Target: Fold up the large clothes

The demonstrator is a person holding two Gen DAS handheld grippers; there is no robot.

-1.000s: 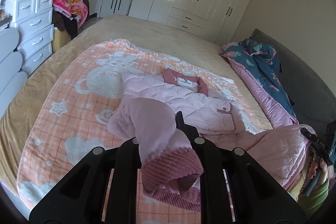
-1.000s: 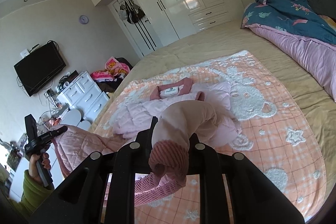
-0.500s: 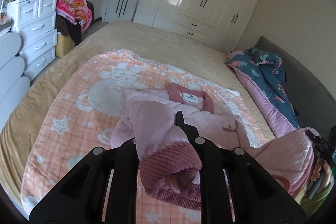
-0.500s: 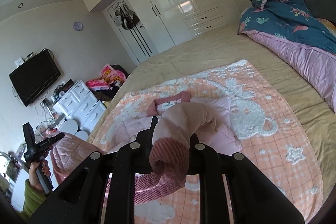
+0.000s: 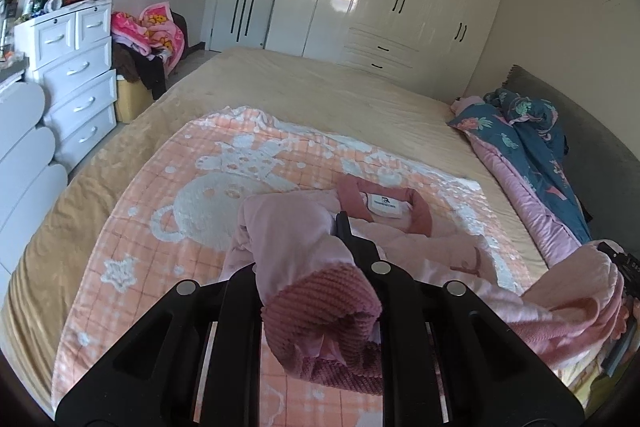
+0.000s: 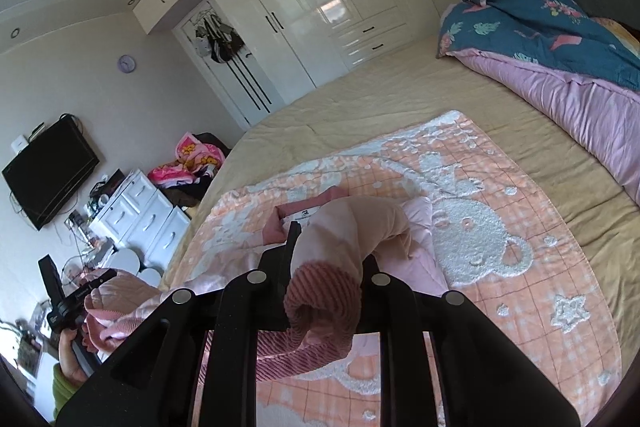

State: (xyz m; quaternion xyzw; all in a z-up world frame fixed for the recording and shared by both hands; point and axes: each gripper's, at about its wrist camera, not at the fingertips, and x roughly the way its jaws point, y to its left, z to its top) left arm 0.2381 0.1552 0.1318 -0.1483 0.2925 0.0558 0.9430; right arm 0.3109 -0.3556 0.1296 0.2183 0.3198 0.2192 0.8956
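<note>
My left gripper (image 5: 320, 291) is clamped tight on one ribbed cuff (image 5: 320, 311) of the pink jacket (image 5: 404, 251), my right gripper (image 6: 328, 283) pinched just as hard on the other cuff (image 6: 320, 303). The jacket lies on the peach bear blanket (image 5: 172, 227) across the bed (image 5: 320, 87), collar at the far end, both sleeves lifted toward me.

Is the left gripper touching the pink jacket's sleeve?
Touching. In the left wrist view, the left gripper has its jaws shut on the sleeve's ribbed cuff of the pink jacket.
</note>
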